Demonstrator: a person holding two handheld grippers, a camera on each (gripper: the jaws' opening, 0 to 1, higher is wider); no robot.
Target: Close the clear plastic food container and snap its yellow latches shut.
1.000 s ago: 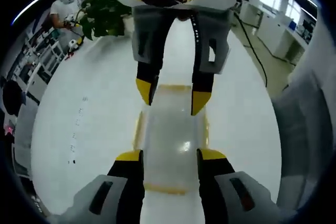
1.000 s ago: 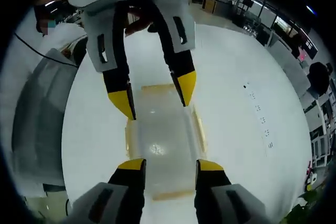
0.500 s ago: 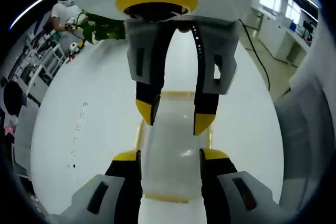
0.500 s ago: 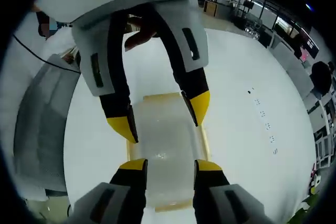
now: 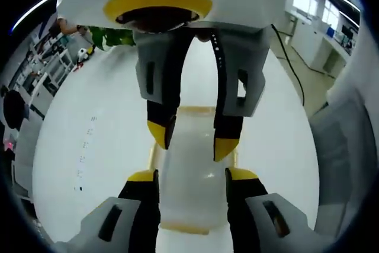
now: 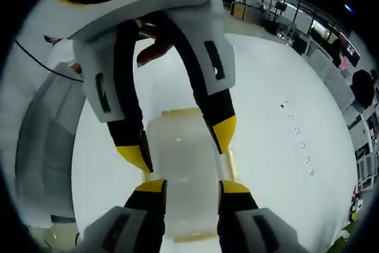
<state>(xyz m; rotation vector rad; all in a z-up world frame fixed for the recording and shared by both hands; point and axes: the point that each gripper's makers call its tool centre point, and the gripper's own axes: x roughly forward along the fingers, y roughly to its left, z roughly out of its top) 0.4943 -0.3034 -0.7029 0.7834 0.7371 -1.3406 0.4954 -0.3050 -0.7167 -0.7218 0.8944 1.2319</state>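
A white table carries one clear plastic container with yellow latches along its edges; around it the tabletop bears only a faint row of small dark marks. At the far end of the table in the left gripper view stands a green leafy plant, with shelving and a person beyond it, and a dark cable trails over the floor on the other side. Two grippers face each other across the container. In the left gripper view the left gripper straddles the near part of the container, jaws apart, gripping nothing, while the right gripper comes down from above, its yellow tips spread over the far part. In the right gripper view the right gripper likewise stands open astride the container, and the left gripper hangs over it with jaws parted, a hand showing behind it.
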